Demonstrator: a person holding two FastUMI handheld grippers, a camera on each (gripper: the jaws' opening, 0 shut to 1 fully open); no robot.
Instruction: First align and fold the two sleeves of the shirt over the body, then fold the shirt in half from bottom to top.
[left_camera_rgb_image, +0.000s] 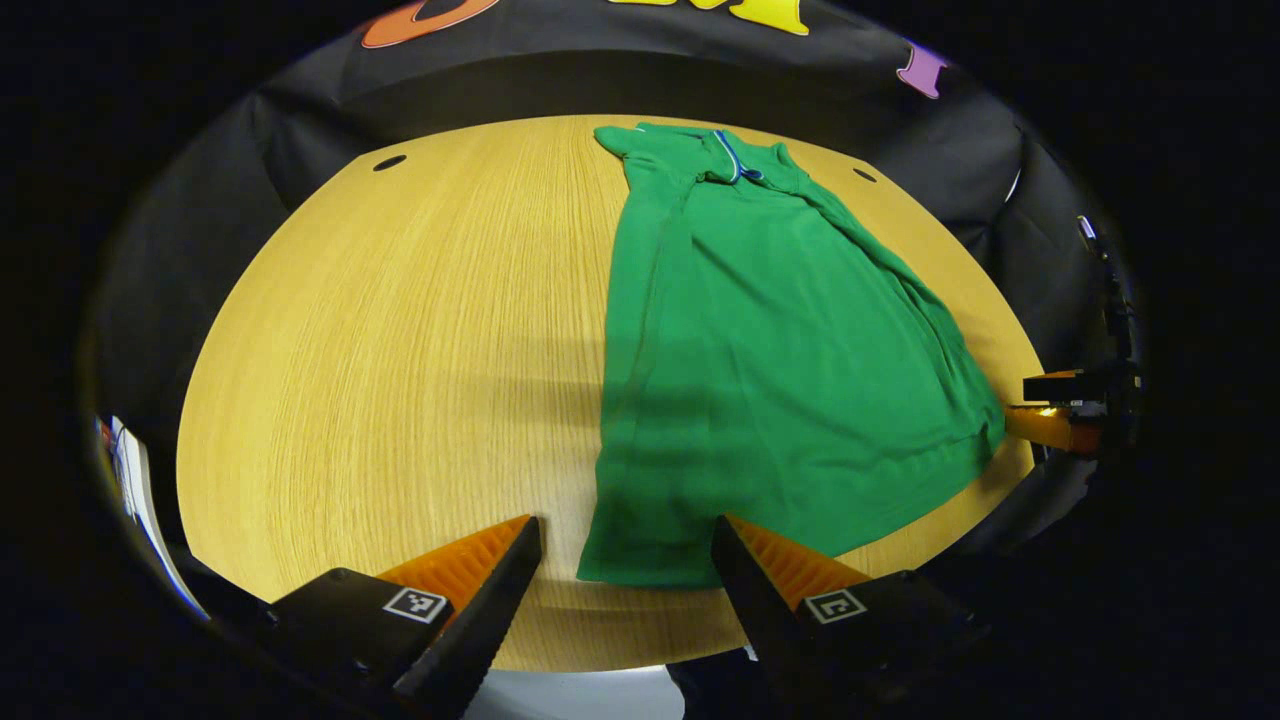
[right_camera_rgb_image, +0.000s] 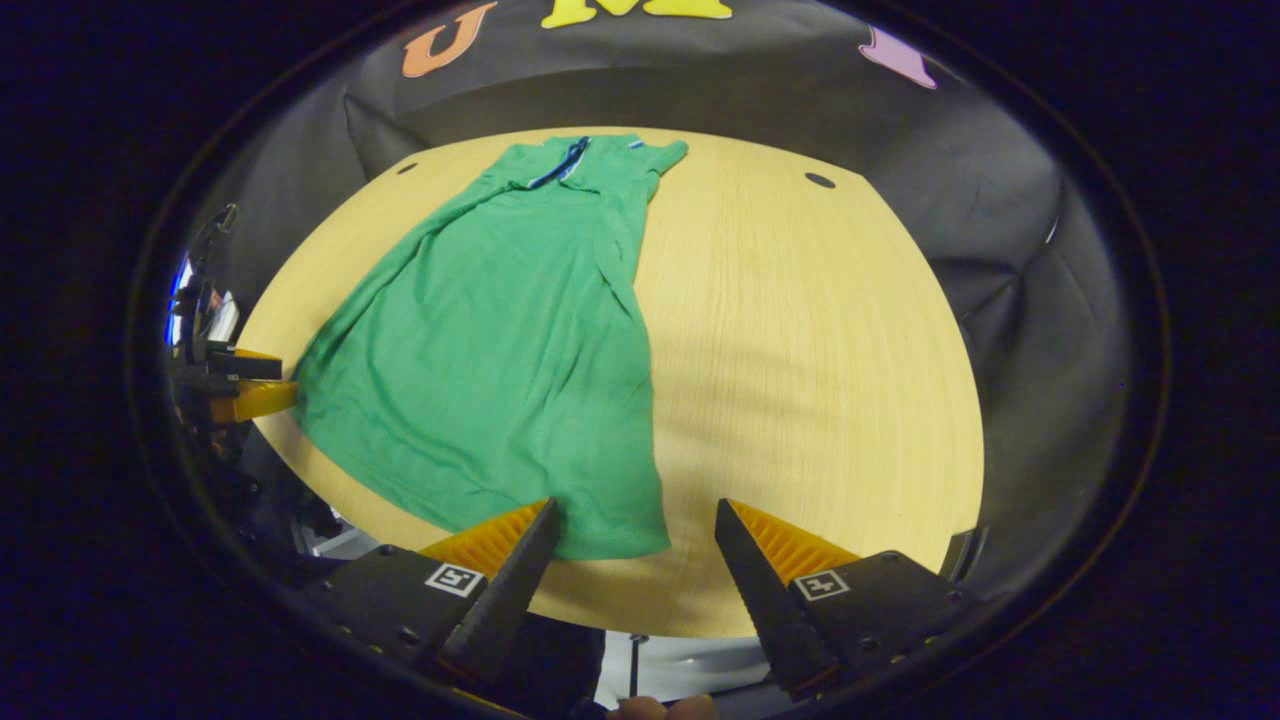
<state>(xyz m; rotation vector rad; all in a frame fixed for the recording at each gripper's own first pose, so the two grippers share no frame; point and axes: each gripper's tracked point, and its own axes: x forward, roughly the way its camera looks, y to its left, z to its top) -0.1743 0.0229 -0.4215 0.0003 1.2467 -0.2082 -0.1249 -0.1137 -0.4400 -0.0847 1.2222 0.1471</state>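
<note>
A green shirt (left_camera_rgb_image: 770, 350) lies flat on the wooden table (left_camera_rgb_image: 400, 350), collar at the far edge, hem toward me. Both sleeves lie folded in over the body, leaving a long narrow shape. In the left gripper view my left gripper (left_camera_rgb_image: 625, 545) is open, its fingers straddling the hem's left corner just above the cloth. My right gripper (left_camera_rgb_image: 1040, 405) shows at the hem's right corner there. In the right gripper view the shirt (right_camera_rgb_image: 500, 350) lies to the left, and my right gripper (right_camera_rgb_image: 635, 525) is open around the hem's right corner. The left gripper (right_camera_rgb_image: 250, 385) sits at the far hem corner.
The table is round-edged with two small dark holes (left_camera_rgb_image: 389, 162) (right_camera_rgb_image: 820, 180) near the back. Bare wood lies left of the shirt in the left gripper view and right of it in the right gripper view (right_camera_rgb_image: 820, 380). Black cloth surrounds the table.
</note>
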